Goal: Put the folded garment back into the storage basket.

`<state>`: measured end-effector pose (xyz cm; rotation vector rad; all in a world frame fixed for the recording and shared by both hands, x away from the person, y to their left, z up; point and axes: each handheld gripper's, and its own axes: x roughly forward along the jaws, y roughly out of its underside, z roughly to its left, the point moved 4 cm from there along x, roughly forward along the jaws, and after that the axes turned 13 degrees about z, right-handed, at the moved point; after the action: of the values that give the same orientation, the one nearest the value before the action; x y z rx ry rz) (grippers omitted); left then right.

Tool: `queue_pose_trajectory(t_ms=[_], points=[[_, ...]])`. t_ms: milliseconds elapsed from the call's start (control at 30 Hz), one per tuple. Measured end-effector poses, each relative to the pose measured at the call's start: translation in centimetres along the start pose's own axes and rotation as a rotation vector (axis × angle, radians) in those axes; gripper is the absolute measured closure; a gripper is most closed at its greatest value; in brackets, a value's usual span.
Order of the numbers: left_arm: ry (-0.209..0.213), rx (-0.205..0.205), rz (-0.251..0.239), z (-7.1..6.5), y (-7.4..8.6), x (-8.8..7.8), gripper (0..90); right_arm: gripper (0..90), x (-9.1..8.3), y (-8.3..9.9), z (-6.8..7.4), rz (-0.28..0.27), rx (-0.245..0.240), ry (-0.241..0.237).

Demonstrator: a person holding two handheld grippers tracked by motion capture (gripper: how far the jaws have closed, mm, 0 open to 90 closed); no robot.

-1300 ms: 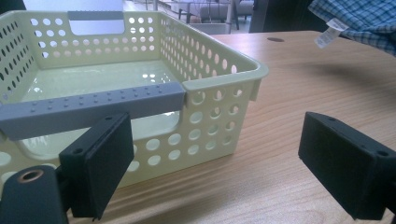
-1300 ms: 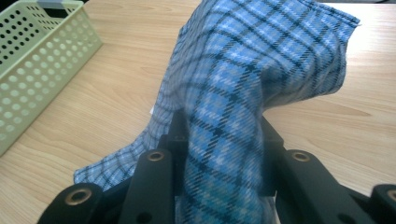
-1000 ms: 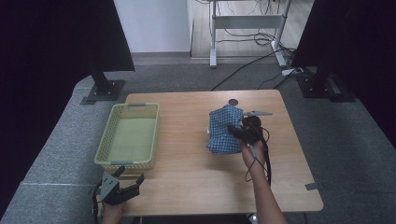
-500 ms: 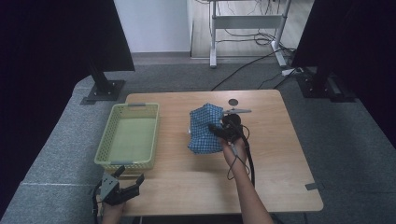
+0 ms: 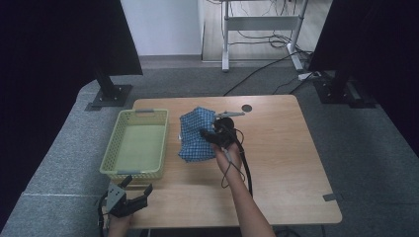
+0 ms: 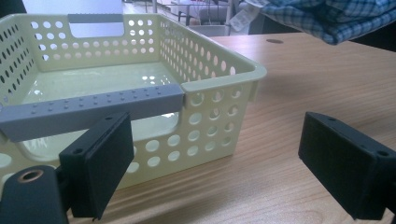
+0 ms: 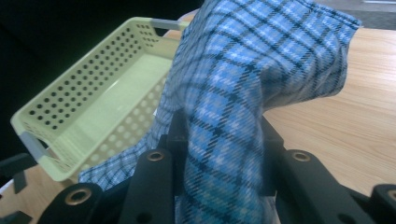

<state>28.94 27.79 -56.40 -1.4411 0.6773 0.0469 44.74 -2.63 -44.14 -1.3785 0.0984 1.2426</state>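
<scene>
A blue checked cloth (image 5: 195, 134) hangs bunched above the table's middle, just right of the pale green perforated basket (image 5: 137, 144). My right gripper (image 5: 211, 135) is shut on the cloth (image 7: 243, 93); the fabric runs up between its jaws and drapes toward the basket (image 7: 93, 107). Near the table's front left corner my left gripper (image 5: 129, 197) stands open, nothing between its pads (image 6: 100, 158). It faces the basket's near wall with its grey handle (image 6: 93, 109). The cloth (image 6: 327, 16) shows at the top right of the left gripper view.
A thin grey tool (image 5: 228, 114) and a small dark disc (image 5: 246, 107) lie on the wooden table (image 5: 296, 163) behind the cloth. Black monitor stands (image 5: 108, 91) sit on the grey floor beyond the far edge.
My right gripper has carried the cloth leftward across the table, from right of centre to beside the basket. The left gripper has stayed put.
</scene>
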Motion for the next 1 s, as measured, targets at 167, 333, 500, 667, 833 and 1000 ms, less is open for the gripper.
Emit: queue_pose_trajectory(t_ms=[167,333,500,667,833,1000], points=[[0.0,-0.001,-0.001,0.0,0.0,0.0,10.5,67.1,1.0,-0.8,1.6,0.002,-0.018,-0.02],[0.002,-0.012,-0.003,0.1,0.0,0.0,10.5,67.1,2.2,-2.2,3.4,0.003,-0.034,-0.036],[0.002,0.003,-0.007,0.0,0.0,-0.1,10.4,67.1,3.0,-2.8,4.7,0.001,-0.04,-0.06],[-0.005,0.023,-0.004,-0.2,0.0,0.0,10.4,67.0,4.3,-3.7,6.7,0.002,-0.056,-0.091],[-0.006,0.036,0.01,-0.3,0.0,0.1,10.5,67.0,6.0,-4.5,8.3,0.015,-0.069,-0.105],[0.001,0.027,-0.002,-0.2,0.0,0.0,10.5,67.0,7.9,-5.2,10.2,0.027,-0.082,-0.128]])
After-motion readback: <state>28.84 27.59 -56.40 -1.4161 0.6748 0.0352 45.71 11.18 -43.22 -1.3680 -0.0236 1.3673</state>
